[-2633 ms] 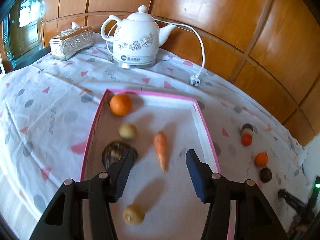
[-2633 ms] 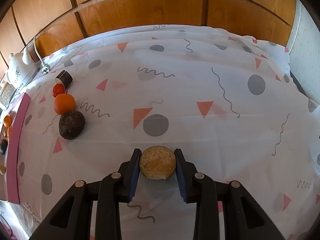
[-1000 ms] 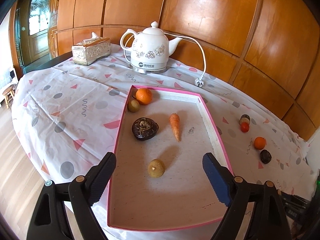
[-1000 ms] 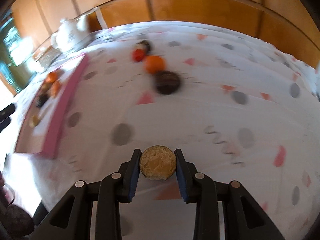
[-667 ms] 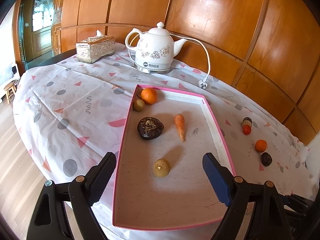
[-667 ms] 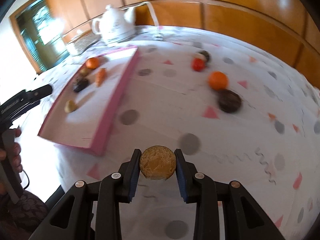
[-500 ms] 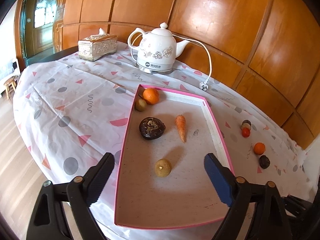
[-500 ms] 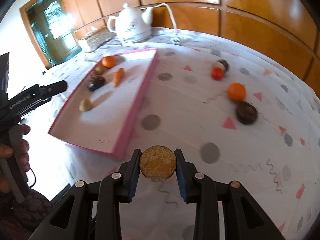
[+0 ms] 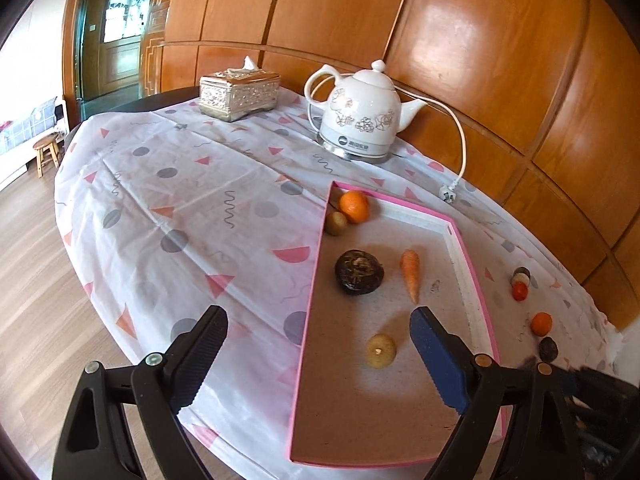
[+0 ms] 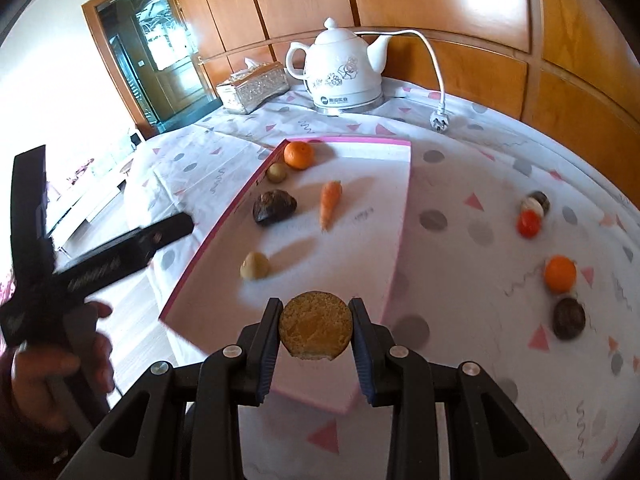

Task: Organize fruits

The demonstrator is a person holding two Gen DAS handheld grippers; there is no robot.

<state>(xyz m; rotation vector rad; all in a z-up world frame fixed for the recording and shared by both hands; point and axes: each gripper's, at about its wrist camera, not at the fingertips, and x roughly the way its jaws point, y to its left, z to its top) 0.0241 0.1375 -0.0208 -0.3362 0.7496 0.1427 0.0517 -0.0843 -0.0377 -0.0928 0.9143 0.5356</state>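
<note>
**Round tan fruit, carried over the tray**

Item: fruit (image 10: 316,326), round, rough tan skin, flat face toward the camera. Probably light and fairly firm; the coarse skin should resist slipping. Best held across its widest part, as it is now.

Location: off the surface, hanging above the near edge of the pink tray (image 10: 394,276).

Right tongs (image 10: 315,330): closed on the fruit, one pad against each side.

Left tongs (image 9: 318,354): spread wide, holding and touching nothing, near the tray's left front corner.

Also on the tray: orange (image 9: 354,207), carrot (image 9: 411,270), dark fruit (image 9: 359,271).
</note>
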